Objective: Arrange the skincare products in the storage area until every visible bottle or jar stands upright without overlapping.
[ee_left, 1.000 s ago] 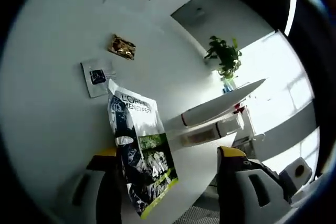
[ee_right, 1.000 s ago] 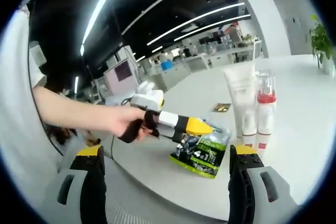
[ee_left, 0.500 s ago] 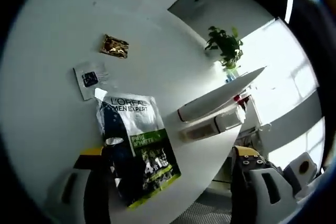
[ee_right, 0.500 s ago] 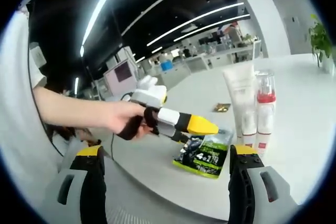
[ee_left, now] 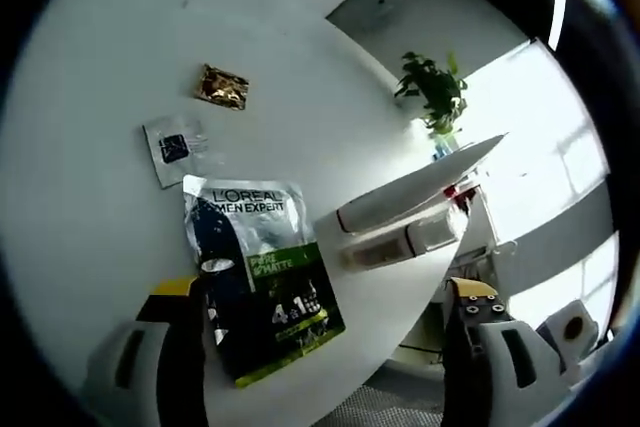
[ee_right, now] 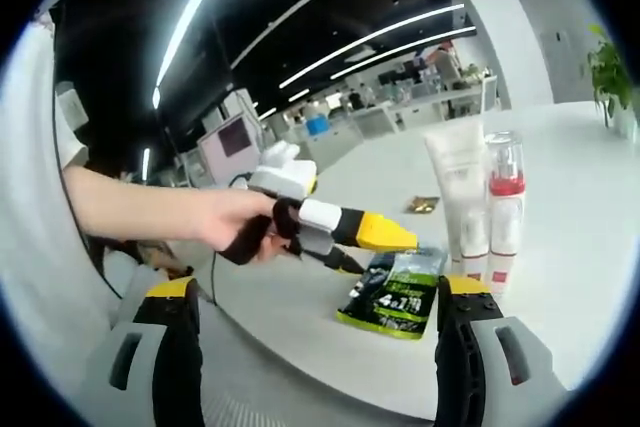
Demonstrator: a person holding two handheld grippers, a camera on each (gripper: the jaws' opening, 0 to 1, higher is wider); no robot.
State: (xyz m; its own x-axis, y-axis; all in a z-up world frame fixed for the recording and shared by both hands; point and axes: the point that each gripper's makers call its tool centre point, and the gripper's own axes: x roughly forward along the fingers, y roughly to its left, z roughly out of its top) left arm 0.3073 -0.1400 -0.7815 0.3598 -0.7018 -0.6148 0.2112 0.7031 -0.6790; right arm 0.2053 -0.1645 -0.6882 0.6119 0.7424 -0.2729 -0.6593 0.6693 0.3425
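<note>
Left gripper view: the left gripper (ee_left: 320, 347) rises from the lower edge of the frame with both jaws spread wide apart and nothing held between them. A dark sachet (ee_left: 262, 272) with a green lower band lies flat on the white table (ee_left: 90, 77), in the lower centre of the frame, between the two jaws and just beyond them. Above and left of it lies a small white sample packet (ee_left: 178, 147), and further up a small gold packet (ee_left: 222, 87). To the right of the sachet, a white tube (ee_left: 420, 187) and a clear bottle (ee_left: 400, 244) with a red collar appear side by side. A potted plant (ee_left: 432, 97) sits in the upper right.

Right gripper view: the right gripper (ee_right: 315, 347) occupies the lower edge with its jaws wide apart and empty. A hand (ee_right: 232, 230) at centre left holds the left gripper, whose yellow tip is just above the upper left corner of the sachet (ee_right: 397, 290); contact cannot be confirmed. The white tube (ee_right: 459, 192) and the clear bottle (ee_right: 505, 207) stand upright, close together, at right of centre. The gold packet (ee_right: 422, 205) lies on the table behind the sachet.
</note>
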